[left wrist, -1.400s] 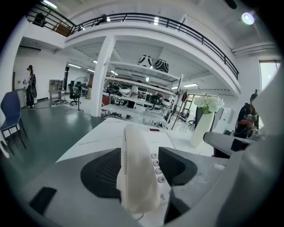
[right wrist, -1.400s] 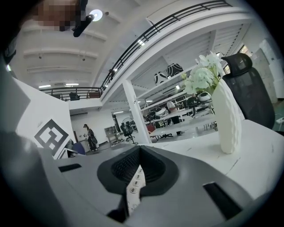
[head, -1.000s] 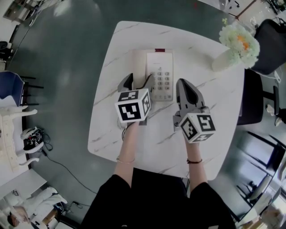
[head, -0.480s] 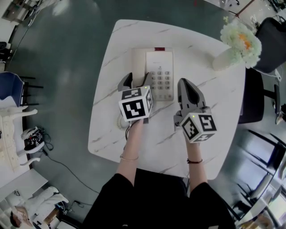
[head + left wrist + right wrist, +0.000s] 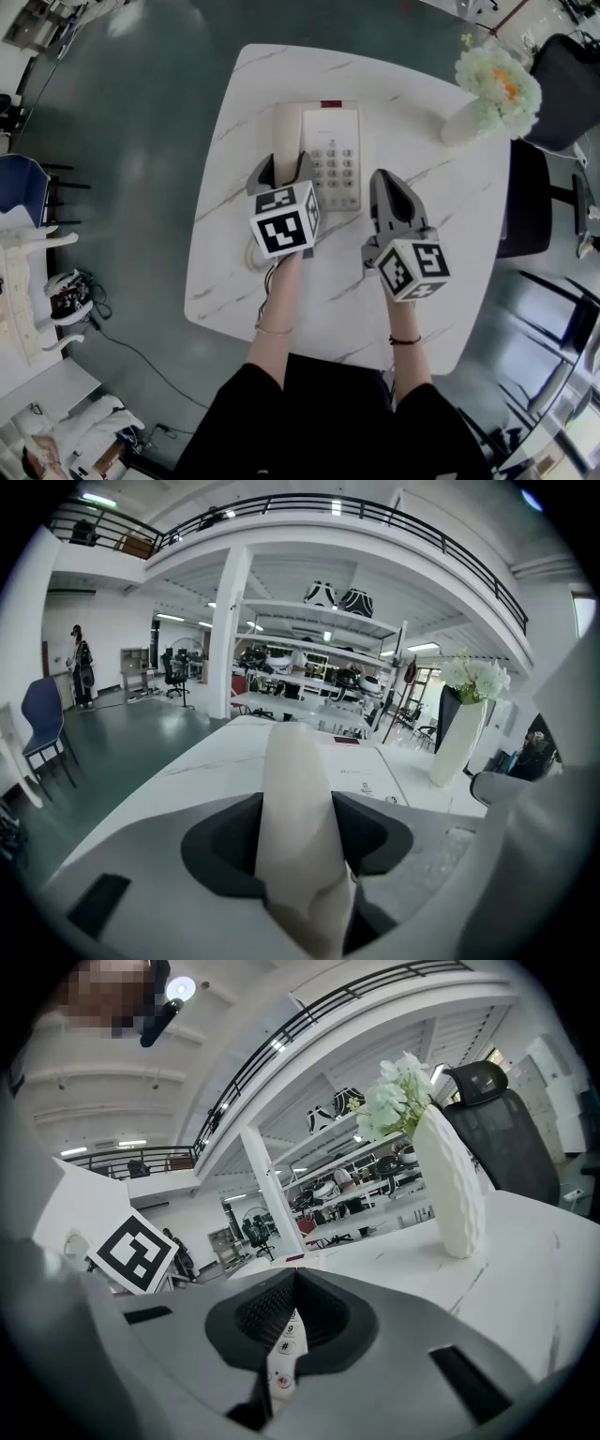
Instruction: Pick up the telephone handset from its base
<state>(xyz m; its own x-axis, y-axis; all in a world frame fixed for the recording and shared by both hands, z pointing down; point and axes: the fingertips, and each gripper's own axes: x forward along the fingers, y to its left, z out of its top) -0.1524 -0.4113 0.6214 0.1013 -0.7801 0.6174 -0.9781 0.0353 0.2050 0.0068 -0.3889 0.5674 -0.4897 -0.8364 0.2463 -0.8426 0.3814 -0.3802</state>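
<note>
Compared with 1.0 s ago, the jaws of the left gripper (image 5: 285, 167) go from a wide gap to a narrow one. They now press both flanks of the handset (image 5: 286, 131) at its 6 o'clock end. The gripper body edges slightly toward 3 o'clock. In the head view, the telephone base (image 5: 335, 155) and the flower vase (image 5: 469, 122) sit slightly nearer 12 o'clock.

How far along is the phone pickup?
Done: the left gripper is at the handset, with its jaws pressing both sides of it. In hand: that grip. The handset looks to lie on the base, not yet lifted. Left: raising it clear of the base. The right gripper is shut beside the base and holds nothing.
</note>
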